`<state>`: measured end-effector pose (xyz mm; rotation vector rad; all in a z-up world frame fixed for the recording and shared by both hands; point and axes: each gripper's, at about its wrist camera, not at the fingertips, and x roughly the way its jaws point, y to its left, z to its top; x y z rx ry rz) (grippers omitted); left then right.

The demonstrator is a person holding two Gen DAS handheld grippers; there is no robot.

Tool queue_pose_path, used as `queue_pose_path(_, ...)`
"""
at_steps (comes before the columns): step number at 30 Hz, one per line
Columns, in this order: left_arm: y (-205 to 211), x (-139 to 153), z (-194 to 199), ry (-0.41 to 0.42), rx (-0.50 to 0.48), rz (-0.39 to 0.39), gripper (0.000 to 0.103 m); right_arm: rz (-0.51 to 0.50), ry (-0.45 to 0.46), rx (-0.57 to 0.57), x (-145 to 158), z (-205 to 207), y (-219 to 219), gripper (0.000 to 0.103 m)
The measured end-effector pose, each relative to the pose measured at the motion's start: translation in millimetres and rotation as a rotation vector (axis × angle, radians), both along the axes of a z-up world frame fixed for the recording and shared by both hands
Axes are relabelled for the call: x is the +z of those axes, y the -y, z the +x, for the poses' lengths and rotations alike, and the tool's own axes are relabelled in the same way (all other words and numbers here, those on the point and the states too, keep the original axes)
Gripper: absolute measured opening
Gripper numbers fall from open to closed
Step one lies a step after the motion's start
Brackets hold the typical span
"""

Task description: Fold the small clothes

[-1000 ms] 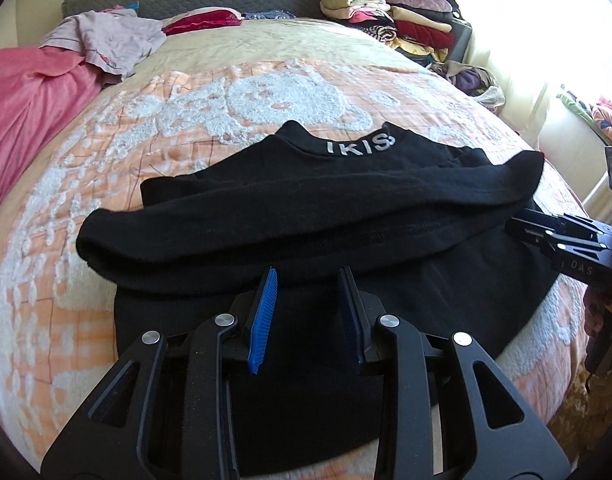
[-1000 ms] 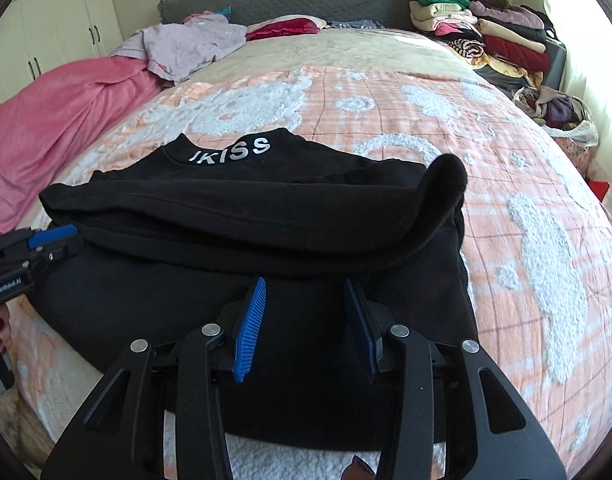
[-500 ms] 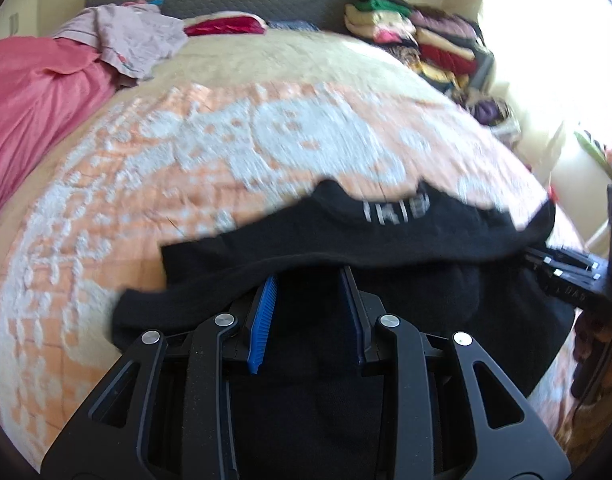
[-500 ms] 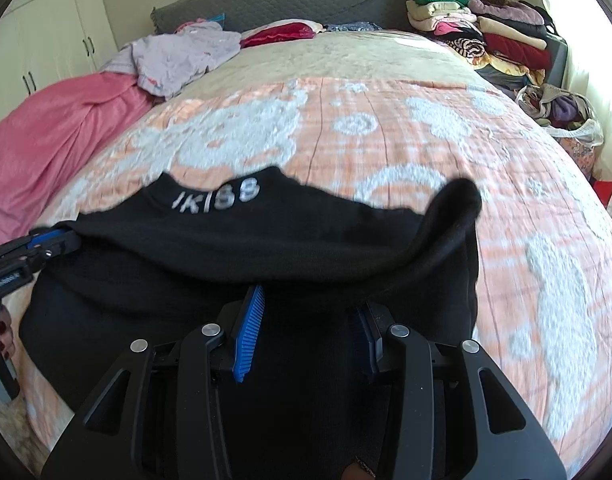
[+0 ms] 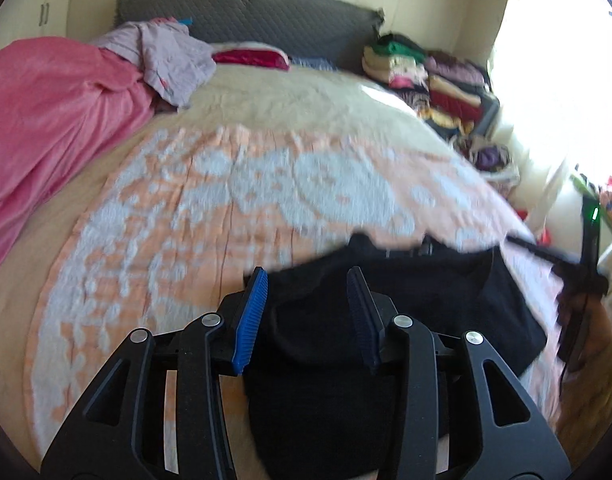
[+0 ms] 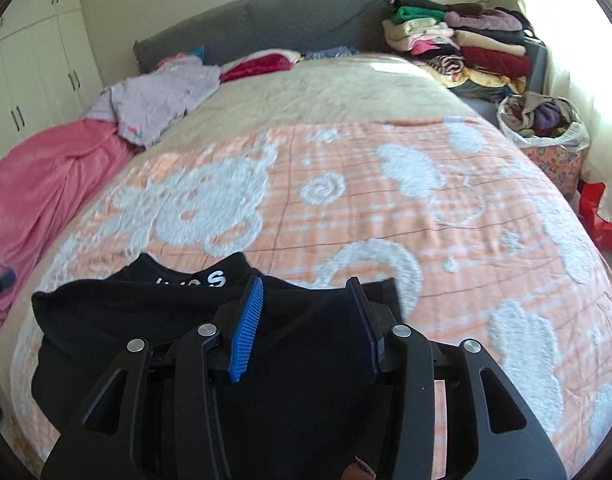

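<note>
Both wrist cameras looked steeply down along their fingers, close over the black garment (image 5: 406, 312), sharing the bed (image 6: 346, 208)

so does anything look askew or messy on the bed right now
Yes: the black top lies bunched and crooked at the near edge of the orange bedspread, its lettered collar tilted. A lilac garment and pink blanket are heaped unfolded at the far left.

Home bedroom, bed (image 6: 346, 92), stacked clothes (image 6: 466, 48)
</note>
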<state>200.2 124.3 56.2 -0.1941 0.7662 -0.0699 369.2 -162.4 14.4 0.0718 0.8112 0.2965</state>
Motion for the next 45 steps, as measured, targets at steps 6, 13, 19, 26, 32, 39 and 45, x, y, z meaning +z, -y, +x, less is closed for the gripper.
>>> queue_pose_path(6,24.1,-41.1,-23.0,-0.117,-0.118,-0.013,0.033,-0.027,-0.017,-0.032,-11.3,-27.5,22.9,0.045)
queue_pose_path(13,53.0,-69.2,12.1,-0.148,-0.17,0.032,0.033,-0.02,-0.085,-0.068,-34.8,-37.5,33.8,0.05)
queue_pose_path(19,28.5,-52.6,51.9,-0.083,-0.074,-0.013,0.033,-0.036,-0.105,-0.069,-43.0,-33.4,32.7,0.052)
queue_pose_path(26,-25.5,-35.1,43.0,-0.038,0.084,-0.042,0.037,-0.036,-0.125,-0.081,-52.1,-17.4,35.9,0.055)
queue_pose_path(32,-40.6,-67.2,29.9,-0.122,0.101,-0.082,0.037,-0.038,-0.144,-0.078,-58.8,1.1,30.6,0.055)
queue_pose_path(39,-36.4,-78.0,52.0,-0.144,0.077,-0.081,0.036,-0.014,-0.165,-0.067,-62.0,23.2,30.4,0.049)
queue_pose_path(45,-36.8,-80.8,58.0,-0.14,0.06,-0.135,0.005,0.06,-0.171,-0.05,-62.6,30.0,36.2,0.008)
